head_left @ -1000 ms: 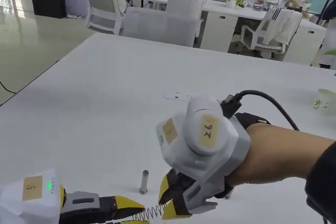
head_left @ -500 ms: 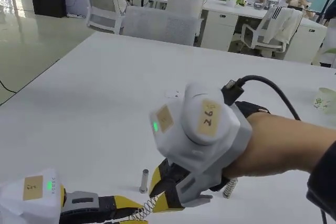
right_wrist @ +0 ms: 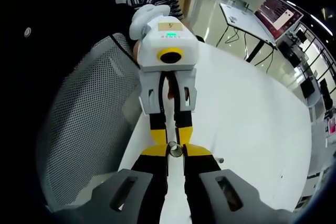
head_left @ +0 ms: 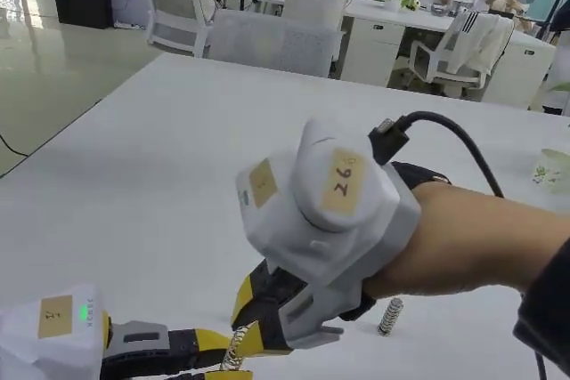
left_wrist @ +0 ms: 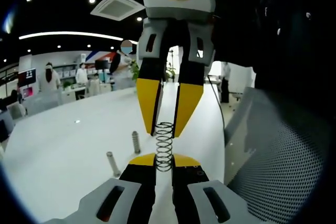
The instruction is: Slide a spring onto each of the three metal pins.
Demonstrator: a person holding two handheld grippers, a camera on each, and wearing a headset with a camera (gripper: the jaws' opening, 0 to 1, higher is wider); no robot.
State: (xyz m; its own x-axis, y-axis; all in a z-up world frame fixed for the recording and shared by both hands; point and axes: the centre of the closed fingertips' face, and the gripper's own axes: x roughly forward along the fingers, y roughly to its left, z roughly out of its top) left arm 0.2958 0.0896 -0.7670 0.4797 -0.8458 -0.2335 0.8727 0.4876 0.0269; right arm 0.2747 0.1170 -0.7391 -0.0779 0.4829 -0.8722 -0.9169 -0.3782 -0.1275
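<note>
Yellow-tipped jaws of the left gripper (left_wrist: 164,161) are pressed together on the lower end of a spring (left_wrist: 164,145), which stands straight up from them toward 12 o'clock in the left gripper view. From 12 o'clock the right gripper (left_wrist: 166,131) reaches down. Its jaws are narrowed to a slit and touch both sides of the top coils, so both tools hold the spring at once above the white table (left_wrist: 63,171). Near the spring at 8 o'clock a bare pin (left_wrist: 112,163) stands on the table. At 9 o'clock a second pin (left_wrist: 136,141) seems to carry coils already, though it is small. The risk, as I judge it, is the handover. If both pull while clamped, the coils may stretch or kink. If one lets go while the other grips only a coil or two, the spring may tilt or flick away.
</note>
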